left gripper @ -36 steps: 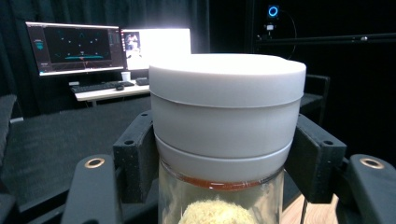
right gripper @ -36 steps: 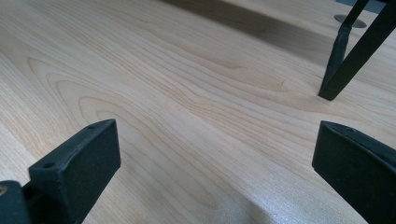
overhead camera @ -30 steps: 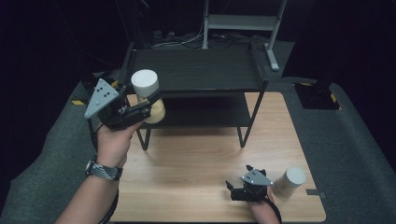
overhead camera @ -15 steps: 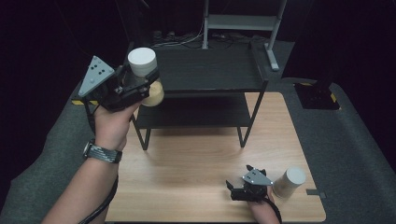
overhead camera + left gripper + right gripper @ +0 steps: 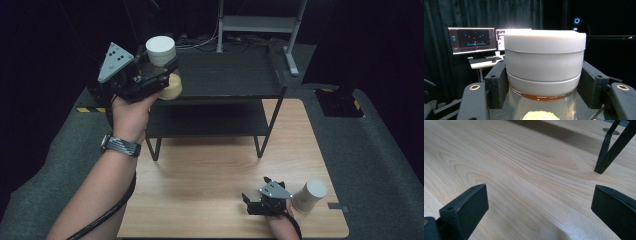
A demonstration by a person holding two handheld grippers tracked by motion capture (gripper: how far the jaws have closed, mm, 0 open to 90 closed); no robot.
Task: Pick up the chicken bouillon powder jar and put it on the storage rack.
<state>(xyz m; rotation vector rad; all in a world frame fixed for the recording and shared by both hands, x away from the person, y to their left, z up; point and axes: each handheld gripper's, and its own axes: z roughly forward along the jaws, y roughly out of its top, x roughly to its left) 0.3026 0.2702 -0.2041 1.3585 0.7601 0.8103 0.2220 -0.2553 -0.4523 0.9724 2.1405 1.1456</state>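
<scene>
- left gripper (image 5: 162, 75) is clamped on a clear jar w/ a white lid (image 5: 161, 50), jaws pinching it just under the lid. You can see it close up in the left gripper view, jar (image 5: 544, 75) sitting square btwn the black pads, yellowish stuff at the bottom
- jar's up in the air at the front-left corner of the black two-tier shelf (image 5: 225, 75), about level w/ the top tier, not on it yet
- imo the step is parking the jar on that top tier. Keep it upright, carry it further in over the shelf so the base clears the front edge, then lower straight down till the bottom sits flat before letting go
- don't let go near the corner, it'd prob tip off onto the wooden table (image 5: 210, 165)
- grip is high on the jar, so the bottom could swing. Go slow
- right gripper (image 5: 267, 200) rests on the table well in front of the shelf, jaws wide apart w/ nothing btwn them, only wood grain and a shelf leg (image 5: 607, 152) ahead of it
- second white-lidded jar (image 5: 309, 196) lies just right of it, untouched
- vs 1 s ago: left hand + jar have gone up and toward the back of the shelf's left corner; right gripper and the other jar haven't budged
</scene>
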